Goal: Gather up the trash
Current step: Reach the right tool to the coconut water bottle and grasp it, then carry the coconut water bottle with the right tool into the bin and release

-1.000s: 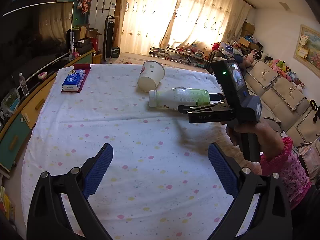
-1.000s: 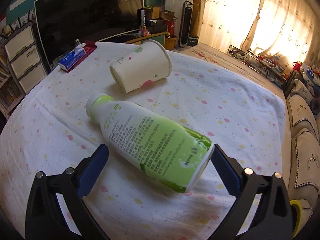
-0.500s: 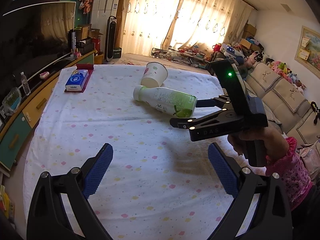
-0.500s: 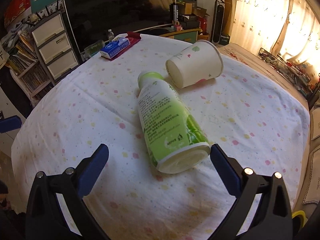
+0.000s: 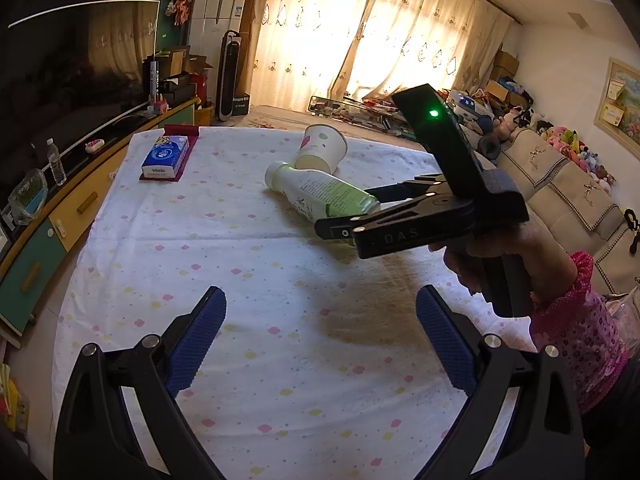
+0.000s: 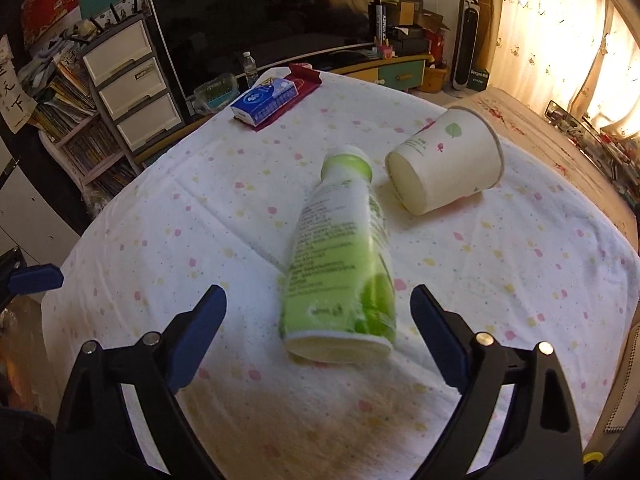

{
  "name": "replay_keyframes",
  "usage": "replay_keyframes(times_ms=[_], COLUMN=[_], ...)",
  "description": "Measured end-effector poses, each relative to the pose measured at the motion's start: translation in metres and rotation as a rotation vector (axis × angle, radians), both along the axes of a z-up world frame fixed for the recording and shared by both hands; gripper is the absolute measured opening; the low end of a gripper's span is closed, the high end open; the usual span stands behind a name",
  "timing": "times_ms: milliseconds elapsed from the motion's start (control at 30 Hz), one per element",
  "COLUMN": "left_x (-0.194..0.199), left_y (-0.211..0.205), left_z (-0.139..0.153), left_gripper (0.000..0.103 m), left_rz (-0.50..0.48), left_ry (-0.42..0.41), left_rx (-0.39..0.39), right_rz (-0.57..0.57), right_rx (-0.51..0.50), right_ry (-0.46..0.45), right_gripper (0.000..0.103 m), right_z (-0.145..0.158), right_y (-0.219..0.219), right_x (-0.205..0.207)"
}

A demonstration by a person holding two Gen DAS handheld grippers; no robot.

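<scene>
Nearest, the left tongs hang wide open and empty over the counter. The right tongs – also spread, holding nothing – face the lying bottle. Just beyond lies a tipped paper cup, touching or nearly so. Closing on the round base could squirt the bottle away.

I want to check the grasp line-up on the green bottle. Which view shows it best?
The right wrist view: the green bottle lies on its side, whole, base toward the open right gripper. In the left wrist view, the right gripper hides its base.
</scene>
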State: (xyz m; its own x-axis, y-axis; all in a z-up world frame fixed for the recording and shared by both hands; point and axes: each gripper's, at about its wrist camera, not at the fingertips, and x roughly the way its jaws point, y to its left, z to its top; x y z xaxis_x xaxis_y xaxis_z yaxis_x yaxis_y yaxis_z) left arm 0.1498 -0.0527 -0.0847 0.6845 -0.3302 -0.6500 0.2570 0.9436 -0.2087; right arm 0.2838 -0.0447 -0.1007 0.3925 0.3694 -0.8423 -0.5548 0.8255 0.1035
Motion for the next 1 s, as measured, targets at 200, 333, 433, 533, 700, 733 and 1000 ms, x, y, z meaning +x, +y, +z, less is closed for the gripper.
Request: replay_keyframes(times_ms=[200,333,433,533,700,733,1000], left_x=[-0.002,-0.001,0.000,0.000,0.000,0.000,-0.001], left_y=[0.002,0.003,0.004,0.004,0.003,0.003,-0.003], left_z=[0.001,0.000,-0.002,-0.003,-0.003,-0.003,-0.004], left_gripper=[0.094,0.094,0.094,0.094,0.094,0.094,0.094], left_rz=[0.003,0.005,0.005,0.004,0.000,0.001,-0.014], left_ry=[0.000,0.001,0.007,0.010,0.008,0.009,0.009], left_rx=[-0.002,-0.006,-0.008,-0.007,-0.006,-0.005,-0.004], right_rz=[-0.026,-0.030,-0.041,-0.049,-0.066,-0.067,-0.103], right_rx=[-0.131,-0.160,-0.173,-0.166,-0.126,-0.115,0.002], right_ry=[0.055,0.093,0.105,0.124,0.132,0.130,0.104], right_gripper=[0.081,0.068,0.064,0.053,0.049,0.049,0.049], right_z=[-0.010,-0.016,-0.018,-0.018,-0.015,-0.014,-0.003], right_y=[0.020,0.021,0.024,0.023,0.012,0.008,-0.042], right_x=[0.024,0.034,0.042,0.049,0.043,0.040,-0.015])
